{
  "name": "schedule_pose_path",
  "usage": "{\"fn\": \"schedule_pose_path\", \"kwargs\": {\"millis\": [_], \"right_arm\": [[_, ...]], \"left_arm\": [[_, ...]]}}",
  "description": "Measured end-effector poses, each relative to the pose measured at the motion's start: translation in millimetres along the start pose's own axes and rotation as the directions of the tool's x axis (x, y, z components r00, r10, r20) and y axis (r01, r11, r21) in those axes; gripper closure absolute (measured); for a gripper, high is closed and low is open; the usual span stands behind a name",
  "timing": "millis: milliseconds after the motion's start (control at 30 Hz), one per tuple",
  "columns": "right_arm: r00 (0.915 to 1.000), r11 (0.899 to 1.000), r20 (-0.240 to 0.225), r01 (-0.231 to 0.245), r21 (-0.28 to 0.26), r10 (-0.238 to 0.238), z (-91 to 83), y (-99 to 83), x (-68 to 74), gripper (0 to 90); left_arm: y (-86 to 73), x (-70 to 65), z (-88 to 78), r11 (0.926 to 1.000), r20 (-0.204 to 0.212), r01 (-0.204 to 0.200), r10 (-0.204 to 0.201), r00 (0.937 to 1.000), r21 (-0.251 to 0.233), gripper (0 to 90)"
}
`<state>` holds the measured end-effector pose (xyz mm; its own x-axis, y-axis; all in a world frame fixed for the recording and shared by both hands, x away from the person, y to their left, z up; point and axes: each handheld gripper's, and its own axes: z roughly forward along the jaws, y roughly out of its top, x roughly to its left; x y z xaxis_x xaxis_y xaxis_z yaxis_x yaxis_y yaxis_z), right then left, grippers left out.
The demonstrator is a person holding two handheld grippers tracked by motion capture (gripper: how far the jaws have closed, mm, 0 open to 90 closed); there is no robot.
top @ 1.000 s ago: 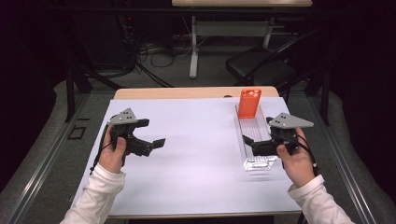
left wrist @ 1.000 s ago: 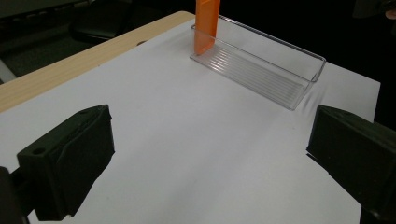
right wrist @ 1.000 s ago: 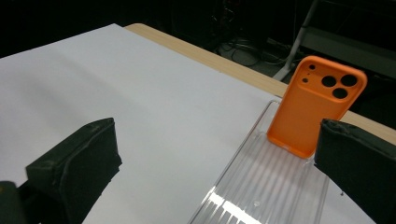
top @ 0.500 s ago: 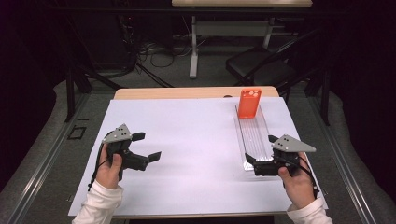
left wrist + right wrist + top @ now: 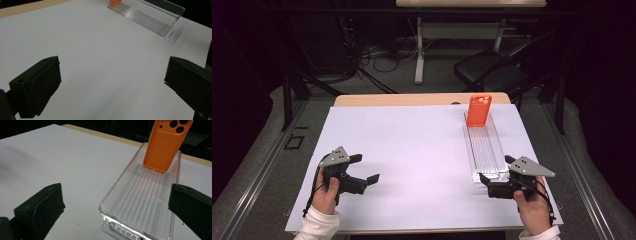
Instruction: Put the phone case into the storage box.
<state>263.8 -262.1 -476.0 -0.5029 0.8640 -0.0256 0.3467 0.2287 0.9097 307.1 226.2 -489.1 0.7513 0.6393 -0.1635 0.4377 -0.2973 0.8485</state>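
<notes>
Orange phone case (image 5: 478, 110) leaning upright in clear tray (image 5: 485, 150) along desk (image 5: 412, 150) right edge; left gripper (image 5: 362, 181) and right gripper (image 5: 486, 183) hovering near front corners, jaws apart

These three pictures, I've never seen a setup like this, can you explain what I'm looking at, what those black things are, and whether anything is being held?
A person sits at a table covered in white paper, holding a hand-operated gripper in each hand: the left gripper and the right gripper. The high view looks down from above. The other two pictures come from cameras riding on each gripper; the black blocks at the bottom are that gripper's own jaws. On the paper lies a clear plastic tray, with an orange phone case standing up at its far end. Both grippers are open and hold nothing.
</notes>
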Motion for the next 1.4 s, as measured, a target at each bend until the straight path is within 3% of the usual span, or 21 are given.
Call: {"fn": "schedule_pose_path", "kwargs": {"millis": [233,667,867,1133,1400], "right_arm": [[0.9999,1.0,0.008,0.008,-0.013,-0.007,-0.5,-10.6,3.8,0.0],[0.9998,0.999,0.001,-0.019,-0.033,0.019,8.6,-34.0,12.3,0.0],[0.9997,0.999,0.013,-0.019,-0.051,0.02,10.3,-39.3,14.1,0.0],[0.9999,0.999,-0.012,-0.001,-0.048,0.001,15.6,-43.4,18.7,0.0],[0.9998,0.998,-0.01,0.015,-0.054,-0.015,18.8,-44.3,20.7,0.0]], "left_arm": [[-13.7,1.0,-0.4,0.9995,0.021,0.023,-0.022,0.9995,-0.023,0.5],[-27.0,0.6,5.9,0.9987,0.044,0.011,-0.008,0.999,-0.05,0.5],[-33.2,-2.7,10.9,0.9986,0.03,-0.035,0.036,0.9989,-0.04,0.5],[-38.6,-2.4,16.9,0.9974,0.071,0.002,0.004,0.9975,-0.072,0.5],[-41.4,-2.5,20.5,0.9961,0.084,0.003,0.005,0.9964,-0.088,0.5]]}}
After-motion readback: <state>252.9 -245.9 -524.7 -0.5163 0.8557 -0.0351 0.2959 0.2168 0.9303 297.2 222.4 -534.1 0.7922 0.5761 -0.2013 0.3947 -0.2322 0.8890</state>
